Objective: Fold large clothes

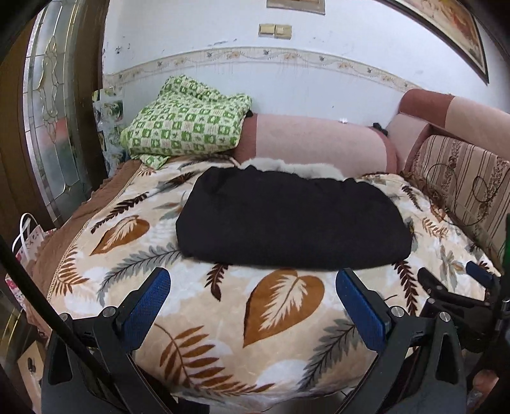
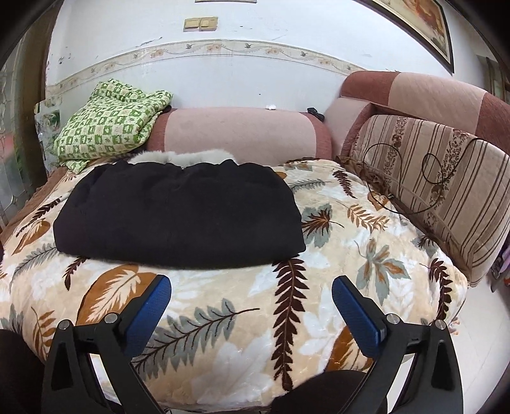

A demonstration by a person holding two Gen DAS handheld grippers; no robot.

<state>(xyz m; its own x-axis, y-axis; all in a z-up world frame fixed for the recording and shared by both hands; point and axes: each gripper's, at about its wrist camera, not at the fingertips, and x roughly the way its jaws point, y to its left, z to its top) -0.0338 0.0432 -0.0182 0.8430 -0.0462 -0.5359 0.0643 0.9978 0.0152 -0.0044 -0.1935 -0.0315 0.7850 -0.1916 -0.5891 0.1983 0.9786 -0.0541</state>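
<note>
Black garment (image 1: 293,223), folded into a thick rectangular bundle, lying flat on leaf-print blanket (image 1: 283,305) that covers the sofa seat. Pale grey fur trim (image 1: 287,167) poking out along the bundle's far edge, next to the pink bolster (image 1: 318,143). Near edge of the bundle neat and straight, resting on the blanket, apart from both tools.

Left tool (image 1: 253,299): blue-padded fingers (image 1: 153,299) spread wide, nothing between them, hovering over bare blanket just short of the garment's near edge. Released, gripping nothing.

Right tool (image 2: 251,302): fingers (image 2: 357,315) likewise splayed wide over the blanket, empty, short of the bundle. Also visible at the right edge of the left wrist view, beside the left tool. No contact with the garment.

Green-and-white checked cloth (image 1: 188,124) heaped at the far left corner, partly on the bolster's end. Striped floral cushion (image 2: 440,188) leaning along the right side, thin dark cable (image 2: 379,194) looping across its face and down to the blanket. Light switches (image 2: 200,24) and a floral border strip on the white wall behind. Framed picture (image 2: 420,19) at upper right. Glass-panelled door (image 1: 54,111) at left of the left wrist view, gift bag (image 1: 30,242) below it.
</note>
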